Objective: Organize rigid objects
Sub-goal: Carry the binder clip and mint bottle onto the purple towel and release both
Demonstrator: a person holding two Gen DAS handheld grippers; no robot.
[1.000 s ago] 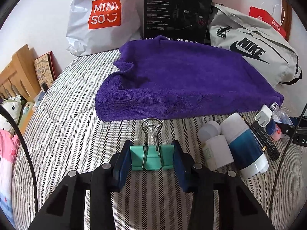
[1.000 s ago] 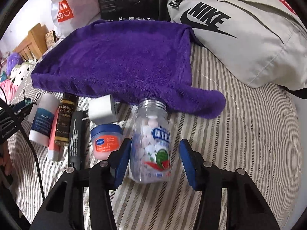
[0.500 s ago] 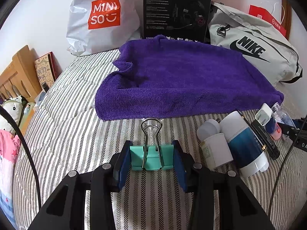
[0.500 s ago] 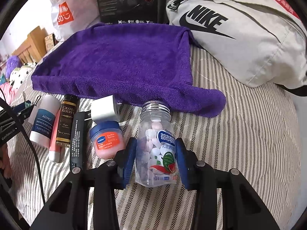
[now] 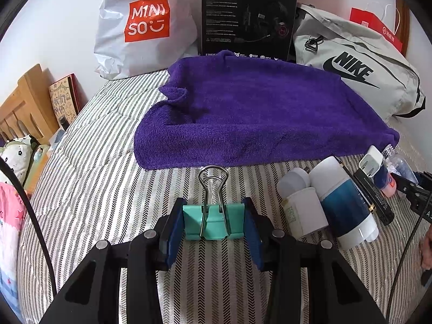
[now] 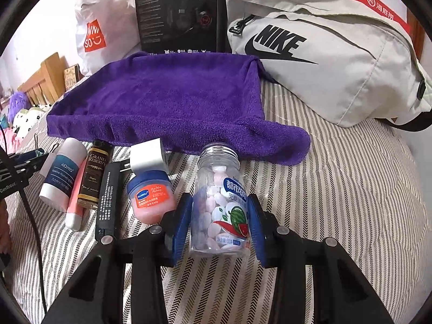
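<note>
My left gripper [image 5: 213, 222] is shut on a teal binder clip [image 5: 213, 221], its wire handles pointing away toward the purple towel [image 5: 256, 116]. My right gripper [image 6: 218, 221] is shut on a clear candy bottle [image 6: 220, 199] with white and pink tablets, its open threaded neck tilted toward the purple towel [image 6: 167, 100]. Left of the bottle lie a small blue-lidded pink jar [image 6: 151, 195], a white charger plug [image 6: 147, 156], a black stick [image 6: 108, 202], a dark "Grand Reserve" bottle [image 6: 94, 172] and a white-and-blue tube [image 6: 62, 172].
Against the wall stand a white shopping bag [image 5: 140, 24], a black headset box [image 5: 248, 16] and a grey Nike bag [image 6: 324, 51]. The striped bedsheet [image 5: 89, 167] spreads left of the clip. A wooden headboard [image 5: 24, 108] and soft toys sit at far left.
The right gripper's jaws closed onto the candy bottle and tipped it up off the sheet. The left gripper and its clip stayed put.
</note>
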